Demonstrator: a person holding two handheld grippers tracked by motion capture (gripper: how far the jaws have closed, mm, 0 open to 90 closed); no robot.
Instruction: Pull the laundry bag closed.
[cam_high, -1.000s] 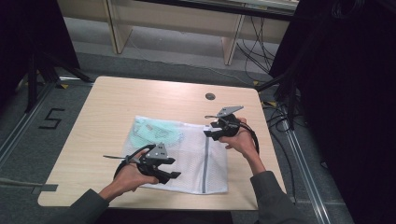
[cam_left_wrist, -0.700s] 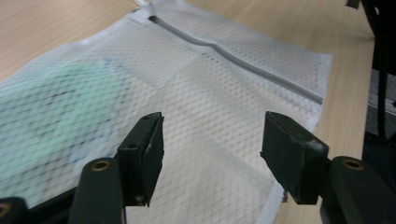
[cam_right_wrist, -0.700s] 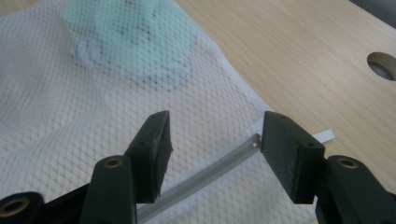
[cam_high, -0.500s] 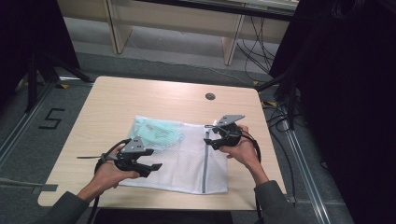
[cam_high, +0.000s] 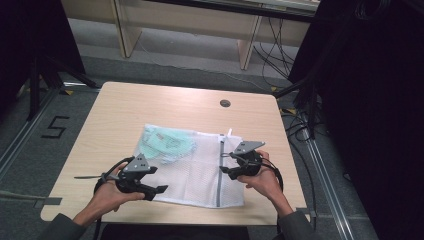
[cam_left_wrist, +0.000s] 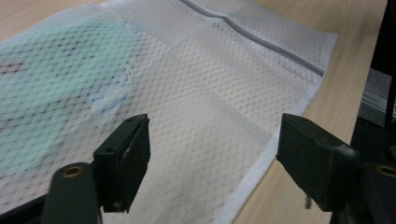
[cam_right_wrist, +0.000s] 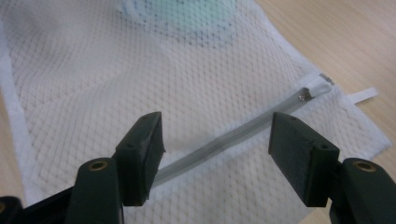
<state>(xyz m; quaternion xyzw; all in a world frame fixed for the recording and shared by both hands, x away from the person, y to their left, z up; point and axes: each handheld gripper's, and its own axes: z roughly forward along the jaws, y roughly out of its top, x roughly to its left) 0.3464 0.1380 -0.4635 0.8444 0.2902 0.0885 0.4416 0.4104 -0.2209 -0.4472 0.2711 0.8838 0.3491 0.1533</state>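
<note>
While the desk (cam_high: 150, 107) carries a white mesh bag (cam_high: 200, 172) lying flat near its front edge, a green cloth (cam_high: 165, 142) shows through the mesh at the bag's far left end. Left gripper (cam_high: 159, 189) hovers at the bag's near left edge and right gripper (cam_high: 223, 172) over the zip (cam_right_wrist: 224, 140), jaws of both spread wide and empty. This looks like the approach to opening the bag, so next one should pin the mesh while the other finds the zip pull (cam_right_wrist: 306, 95).

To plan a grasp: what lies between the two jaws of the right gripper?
In the right gripper view, the grey zipper of the white mesh bag lies between them.
</note>
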